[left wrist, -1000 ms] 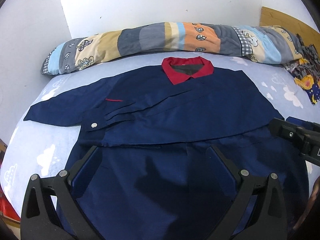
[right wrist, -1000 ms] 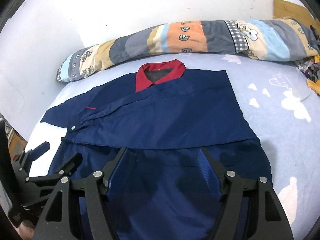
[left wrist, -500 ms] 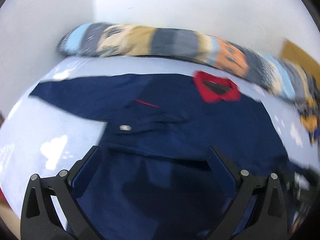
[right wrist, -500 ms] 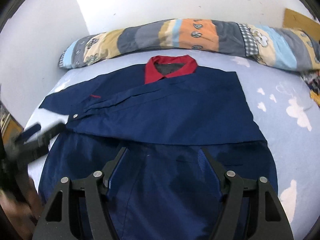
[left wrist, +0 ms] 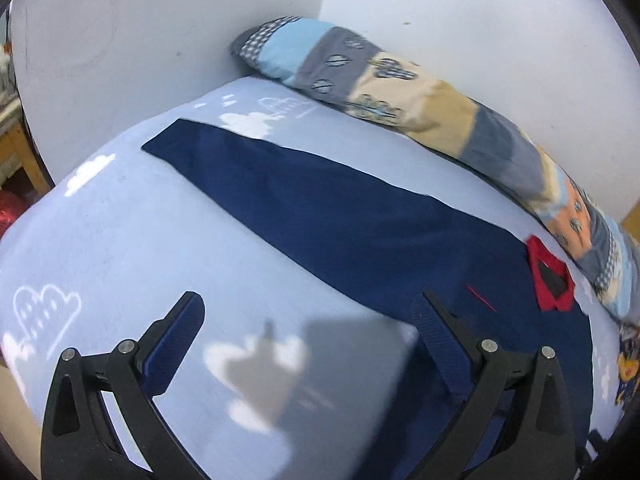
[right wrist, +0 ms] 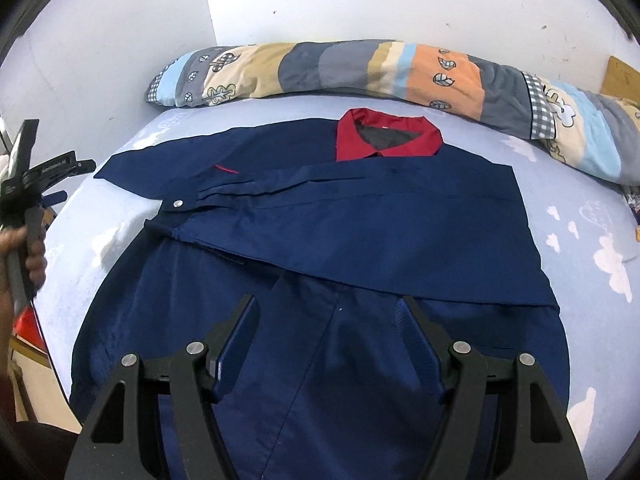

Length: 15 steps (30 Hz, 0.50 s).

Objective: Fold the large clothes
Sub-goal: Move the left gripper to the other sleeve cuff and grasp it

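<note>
The right view shows the whole shirt (right wrist: pixel 320 240) flat at centre on the bed (right wrist: pixel 592 240); the left view catches only its sleeve (left wrist: pixel 320 200) and collar (left wrist: pixel 550 276), upper right. Both grippers, right (right wrist: pixel 326 344) and left (left wrist: pixel 308 340), gape empty. The left one has swung away from the shirt's middle to the bed's left edge.

I can read almost nothing here. My left gripper (right wrist: pixel 64 178) carries a short white marking along its black body in the right wrist view, too small and tilted to make out. No other text, label or number shows.
</note>
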Motion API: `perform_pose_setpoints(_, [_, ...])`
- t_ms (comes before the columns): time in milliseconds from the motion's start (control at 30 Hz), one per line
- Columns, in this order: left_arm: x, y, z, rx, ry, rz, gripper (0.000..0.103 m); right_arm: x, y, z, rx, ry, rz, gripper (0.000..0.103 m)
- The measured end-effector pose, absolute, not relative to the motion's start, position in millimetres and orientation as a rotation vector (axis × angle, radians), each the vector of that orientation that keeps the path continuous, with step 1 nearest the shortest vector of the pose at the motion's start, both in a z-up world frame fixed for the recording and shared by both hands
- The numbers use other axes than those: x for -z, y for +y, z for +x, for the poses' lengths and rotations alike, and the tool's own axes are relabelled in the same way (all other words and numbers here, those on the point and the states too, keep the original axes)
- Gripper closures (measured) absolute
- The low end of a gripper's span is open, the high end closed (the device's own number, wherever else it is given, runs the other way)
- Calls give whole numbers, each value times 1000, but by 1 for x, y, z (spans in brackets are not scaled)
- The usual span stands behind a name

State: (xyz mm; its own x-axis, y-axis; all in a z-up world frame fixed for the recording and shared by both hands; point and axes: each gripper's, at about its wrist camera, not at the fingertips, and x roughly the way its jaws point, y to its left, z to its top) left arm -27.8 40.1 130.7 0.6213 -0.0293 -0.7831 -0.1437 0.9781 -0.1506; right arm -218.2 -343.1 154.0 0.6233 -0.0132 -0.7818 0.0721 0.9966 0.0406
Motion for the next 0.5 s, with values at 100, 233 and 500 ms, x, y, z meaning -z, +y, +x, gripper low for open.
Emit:
perform_pose_setpoints(100, [-112, 84, -2, -81, 924, -255, 0, -151, -341, -218, 47, 907, 48, 30])
perform_pose_setpoints(233, [-91, 129, 27, -113, 951, -348, 1, -146, -341, -215, 41, 931, 51, 30])
perform_pose_setpoints(500, [-53, 207, 79, -104, 943, -683, 37, -135, -330, -206, 9, 967, 36, 30])
